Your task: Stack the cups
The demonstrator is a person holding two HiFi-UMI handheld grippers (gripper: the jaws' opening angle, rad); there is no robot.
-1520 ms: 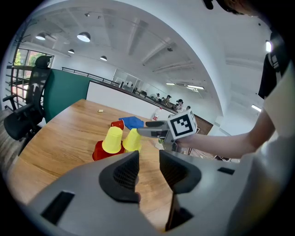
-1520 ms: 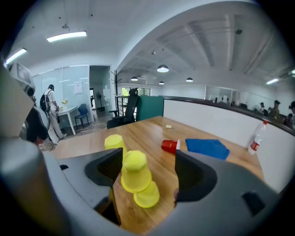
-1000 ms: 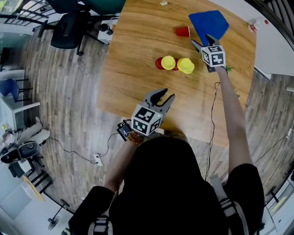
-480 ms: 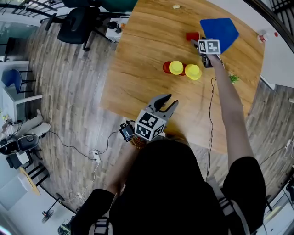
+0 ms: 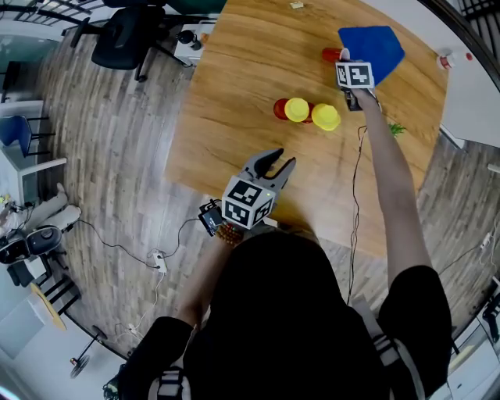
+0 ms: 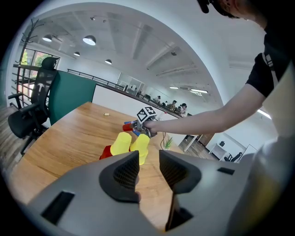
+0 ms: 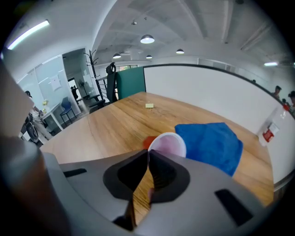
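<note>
Jaws of our R gripper (image 7: 148, 154) closing on red cup (image 7: 167, 145) rim, upper right by blue cloth (image 5: 375, 47); L gripper (image 6: 148, 159) half-open, empty, lower centre; yellow cups (image 5: 297, 109) between.

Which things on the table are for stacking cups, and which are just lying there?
For the job:
- far red cup
- yellow cup
- other yellow cup
- near red cup, beside the yellow ones

Just lying about:
- blue cloth
- small pale scrap
</note>
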